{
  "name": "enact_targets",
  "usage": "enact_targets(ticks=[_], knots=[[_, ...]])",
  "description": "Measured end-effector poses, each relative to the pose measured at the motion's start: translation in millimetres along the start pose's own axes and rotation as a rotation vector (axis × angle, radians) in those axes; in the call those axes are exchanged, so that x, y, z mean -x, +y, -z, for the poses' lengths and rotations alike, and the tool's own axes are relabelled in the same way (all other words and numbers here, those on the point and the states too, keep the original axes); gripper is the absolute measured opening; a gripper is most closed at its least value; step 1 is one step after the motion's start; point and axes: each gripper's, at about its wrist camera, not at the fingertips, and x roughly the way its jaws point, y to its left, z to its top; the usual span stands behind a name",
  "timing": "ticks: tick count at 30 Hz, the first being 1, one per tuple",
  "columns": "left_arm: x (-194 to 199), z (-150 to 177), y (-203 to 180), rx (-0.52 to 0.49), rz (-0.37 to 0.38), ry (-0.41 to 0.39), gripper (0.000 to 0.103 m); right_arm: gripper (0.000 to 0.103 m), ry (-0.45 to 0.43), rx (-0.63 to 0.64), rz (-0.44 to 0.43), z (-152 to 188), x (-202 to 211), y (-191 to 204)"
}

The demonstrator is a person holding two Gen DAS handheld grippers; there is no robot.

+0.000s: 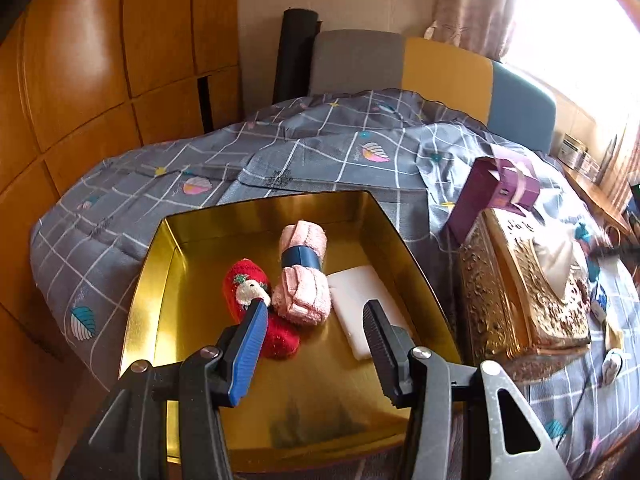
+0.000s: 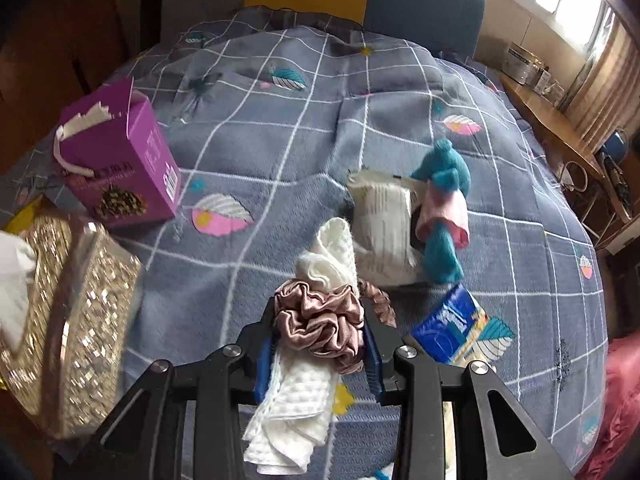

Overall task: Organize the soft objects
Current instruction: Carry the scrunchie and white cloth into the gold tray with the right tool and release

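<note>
A gold tin box (image 1: 168, 280) lies open on the bed and holds a red knitted sock (image 1: 256, 308), a rolled pink towel with a blue band (image 1: 304, 276) and a white pad (image 1: 360, 300). My left gripper (image 1: 316, 320) is open and empty just above these. My right gripper (image 2: 320, 320) is shut on a rolled white waffle cloth (image 2: 296, 396) ringed by a brown satin scrunchie (image 2: 320, 320), held above the bed. A teal plush toy with a pink cloth (image 2: 440, 208) and a white tissue pack (image 2: 384, 216) lie beyond.
A glittery gold tissue box (image 2: 72, 320) sits left, also seen in the left wrist view (image 1: 520, 288). A purple carton (image 2: 120, 160) stands behind it. A blue packet (image 2: 452, 332) lies right of my right gripper. The grey checked quilt (image 2: 280, 140) covers the bed.
</note>
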Motion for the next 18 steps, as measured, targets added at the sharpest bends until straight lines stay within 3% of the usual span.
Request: enact_targets(ticks=[7,11,14,18], knots=[[14.9,4.6,-0.9,-0.057,0.009,-0.053,0.05,0.037,-0.077,-0.019,-0.064,-71.2,16.3,48.4],[20.1,5.6,-1.1,-0.077,0.018,-0.071,0.051,0.037,-0.178,0.056,-0.165,-95.8,43.4,94.6],[20.8,6.2,1.1,-0.072,0.017,-0.075,0.051,0.037,-0.239,0.174,-0.302,-93.5,68.2,140.2],[19.6,6.7,5.2,-0.061,0.015,-0.071,0.051,0.037,-0.238,0.382,-0.451,-63.9,89.1,201.0]])
